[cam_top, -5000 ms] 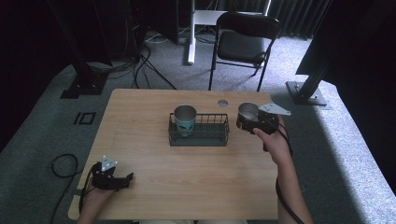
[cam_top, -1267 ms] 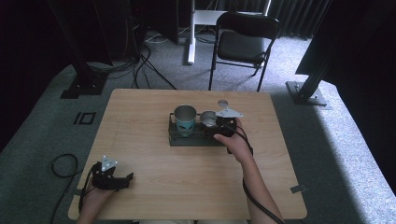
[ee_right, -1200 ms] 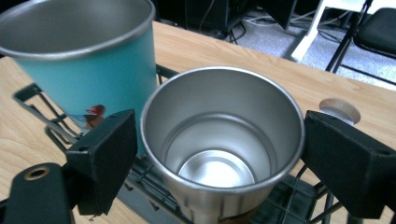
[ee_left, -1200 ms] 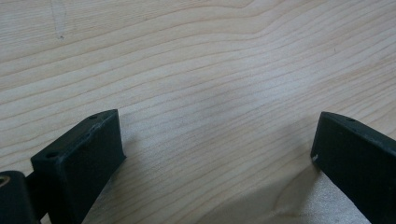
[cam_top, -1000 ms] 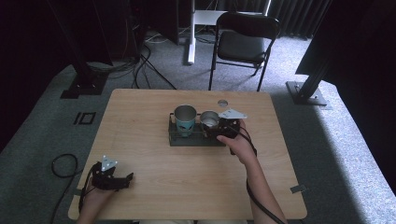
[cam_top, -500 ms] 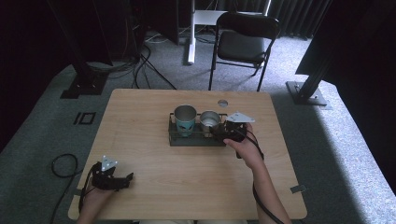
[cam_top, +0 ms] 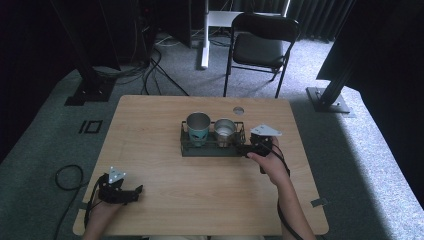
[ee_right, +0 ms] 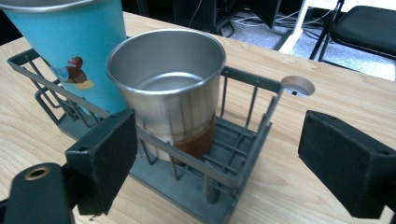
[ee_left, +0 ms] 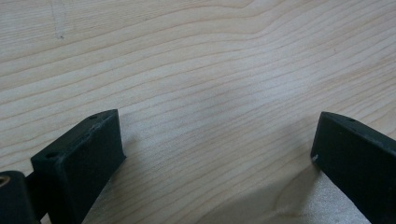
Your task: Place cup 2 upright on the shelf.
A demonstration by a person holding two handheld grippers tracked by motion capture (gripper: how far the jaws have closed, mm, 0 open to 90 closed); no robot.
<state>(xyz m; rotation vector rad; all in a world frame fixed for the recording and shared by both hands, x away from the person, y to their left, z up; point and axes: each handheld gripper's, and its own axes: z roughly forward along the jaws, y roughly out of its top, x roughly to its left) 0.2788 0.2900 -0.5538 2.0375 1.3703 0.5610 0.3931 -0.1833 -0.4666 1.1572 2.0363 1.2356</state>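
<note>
Upright in the wire rack (cam_top: 212,148), the steel cup (cam_top: 224,131) was released beside the blue cup (cam_top: 198,127); the right gripper (cam_top: 248,148), previously clamped on it, was spread wide and withdrawn.

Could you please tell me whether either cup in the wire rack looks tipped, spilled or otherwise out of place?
Nothing stands out: the blue duck-print cup and the plain steel cup both stand upright, side by side, inside the grey wire rack.

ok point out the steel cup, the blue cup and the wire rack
steel cup (ee_right: 187,109), right gripper view, on its outer wall
blue cup (ee_right: 79,42), right gripper view, on its side
wire rack (ee_right: 254,79), right gripper view, on its top rail
</note>
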